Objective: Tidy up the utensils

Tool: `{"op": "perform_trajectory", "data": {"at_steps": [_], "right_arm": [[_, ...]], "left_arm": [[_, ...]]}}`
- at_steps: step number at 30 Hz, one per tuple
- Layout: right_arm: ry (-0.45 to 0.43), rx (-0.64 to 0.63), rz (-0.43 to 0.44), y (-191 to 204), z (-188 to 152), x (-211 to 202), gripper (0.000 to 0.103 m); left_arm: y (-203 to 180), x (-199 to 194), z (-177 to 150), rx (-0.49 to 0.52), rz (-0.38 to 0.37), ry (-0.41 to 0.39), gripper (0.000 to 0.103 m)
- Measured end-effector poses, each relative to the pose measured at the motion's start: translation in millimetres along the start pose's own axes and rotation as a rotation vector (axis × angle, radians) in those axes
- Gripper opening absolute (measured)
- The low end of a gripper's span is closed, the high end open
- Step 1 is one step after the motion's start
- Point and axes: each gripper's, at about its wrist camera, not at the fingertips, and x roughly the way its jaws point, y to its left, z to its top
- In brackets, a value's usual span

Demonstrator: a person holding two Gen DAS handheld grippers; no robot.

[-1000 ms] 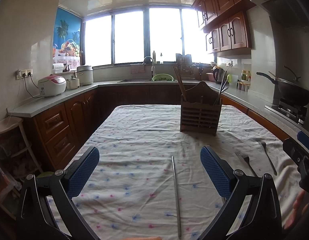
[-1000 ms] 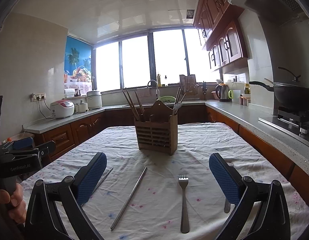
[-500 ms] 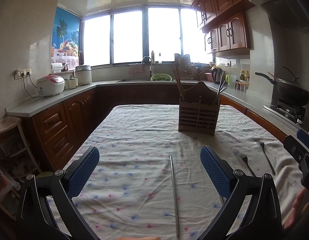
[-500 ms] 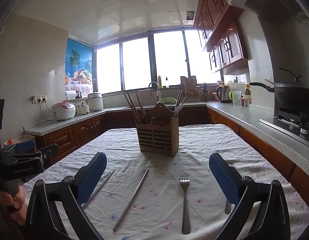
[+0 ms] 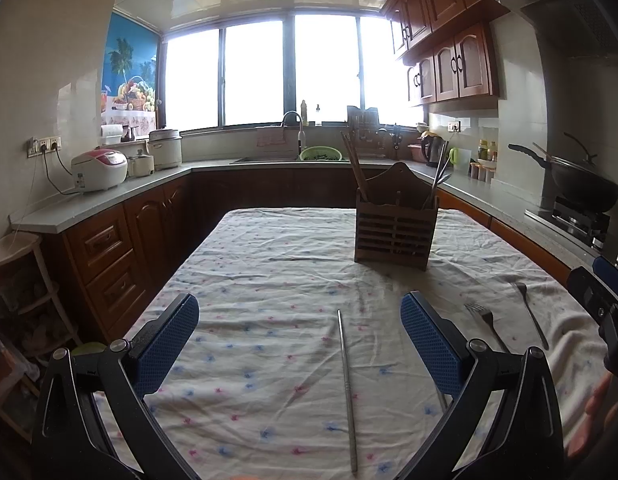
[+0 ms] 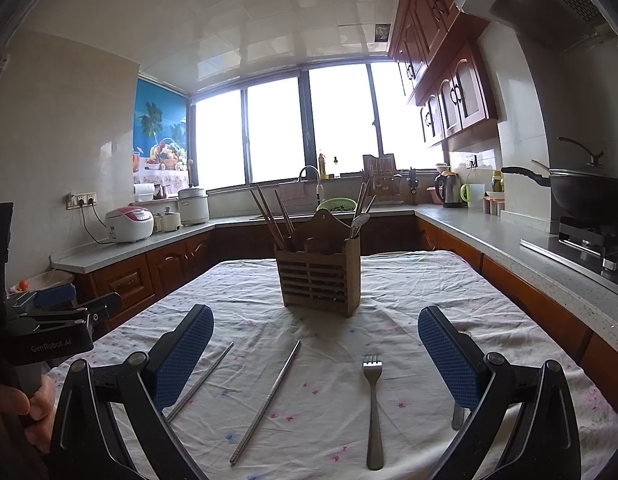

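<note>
A wooden utensil holder (image 5: 395, 224) (image 6: 319, 274) stands on the table, with chopsticks and metal utensils sticking out of it. A metal chopstick (image 5: 346, 382) lies between the fingers of my open left gripper (image 5: 299, 344). In the right wrist view two metal chopsticks (image 6: 265, 400) (image 6: 201, 382) and a fork (image 6: 373, 404) lie before my open right gripper (image 6: 315, 356); a spoon (image 6: 457, 414) is half hidden behind its right finger. The fork (image 5: 485, 324) and spoon (image 5: 531, 314) also show in the left wrist view. Both grippers are empty.
The table wears a white flowered cloth (image 5: 277, 280). Kitchen counters run round it, with a rice cooker (image 5: 99, 170) on the left, a sink (image 5: 285, 156) at the back and a wok (image 5: 581, 188) on the stove at the right.
Both grippers have drifted slightly backward and tilted up a little; the holder and utensils sit a bit lower in view. Nothing was picked up or released.
</note>
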Motion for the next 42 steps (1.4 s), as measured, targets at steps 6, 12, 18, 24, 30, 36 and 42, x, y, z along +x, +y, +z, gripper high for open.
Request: {"op": "perform_trajectory", "data": {"at_steps": [6,12,18,24,30,36,42], "right_arm": [[-0.004,0.000,0.003,-0.1,0.5,-1.0,0.103],[-0.004,-0.001,0.004,0.5,1.2,-1.4,0.103],[-0.006,0.000,0.003,0.7,1.4,-1.5,0.103],[-0.009,0.001,0.006,2.3,2.3,-2.4,0.103],[-0.009,0.001,0.007,3.1,2.9,-2.5,0.103],[-0.011,-0.002,0.009,4.7,5.3,-1.4,0.103],[-0.014,-0.003,0.012,4.9,7.6,-0.5,0.103]], "left_arm": [[1.5,0.0,0.3,-0.003,0.000,-0.001,0.103],[1.4,0.1,0.4,0.000,0.001,-0.001,0.103],[-0.2,-0.1,0.9,0.002,-0.001,0.000,0.103],[-1.5,-0.8,1.6,0.004,-0.004,-0.001,0.103],[-2.4,-0.1,2.1,0.002,-0.003,-0.002,0.103],[-2.5,-0.2,2.2,0.002,-0.002,-0.003,0.103],[-2.6,0.7,2.9,0.003,0.000,-0.008,0.103]]}}
